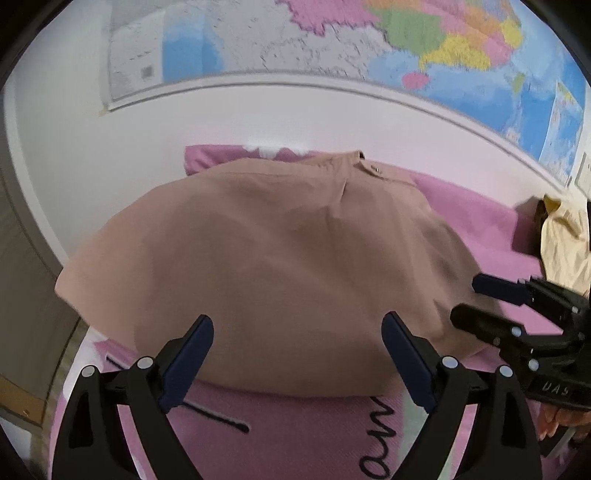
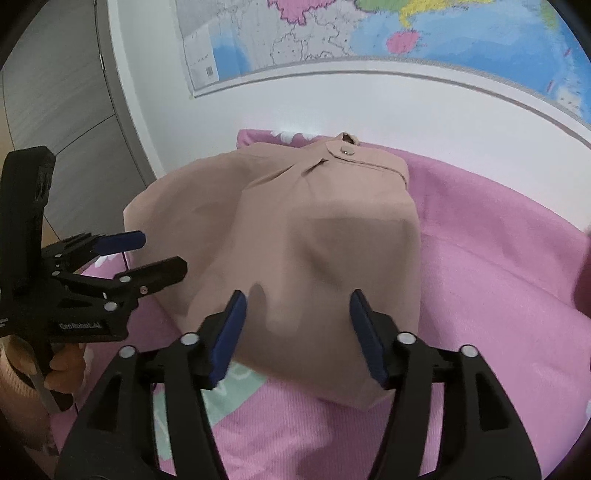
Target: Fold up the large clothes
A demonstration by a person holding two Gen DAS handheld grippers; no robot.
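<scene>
A large tan shirt lies folded on the pink bed cover, collar and button at the far end. In the right wrist view the shirt is a narrower folded block. My left gripper is open and empty above the shirt's near edge; it also shows in the right wrist view at the shirt's left side. My right gripper is open and empty above the shirt's near end; it also shows in the left wrist view at the shirt's right edge.
A yellow garment lies on the bed at the far right. A white wall with a map stands behind the bed. A grey cabinet is at the left. The pink cover extends to the right.
</scene>
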